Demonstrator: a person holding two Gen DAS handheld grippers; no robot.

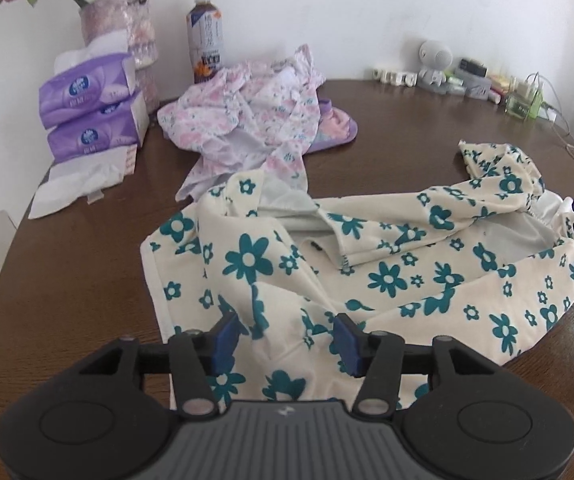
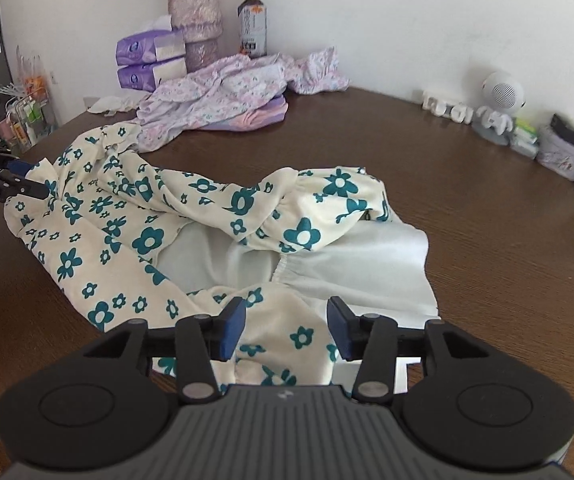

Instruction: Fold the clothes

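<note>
left claw (image 1: 287,334): jaws apart, nothing pinched, we're just over the cloth
right claw (image 2: 286,326): also apart, same deal
floral garment (image 1: 367,264): cream with teal flowers, rumpled mid-bench (image 1: 387,120)
writing: "GenRobot.AI" on the other claw at 9 o'clock in our right view
tea bottle (image 1: 203,40): 11 o'clock, label unreadable

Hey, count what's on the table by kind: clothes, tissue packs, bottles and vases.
Clothes: 2, the teal-flower garment and the pink floral garment
Tissue packs: 2, upper and lower
Bottles: 1
Vases: 1
Total: 6
</note>
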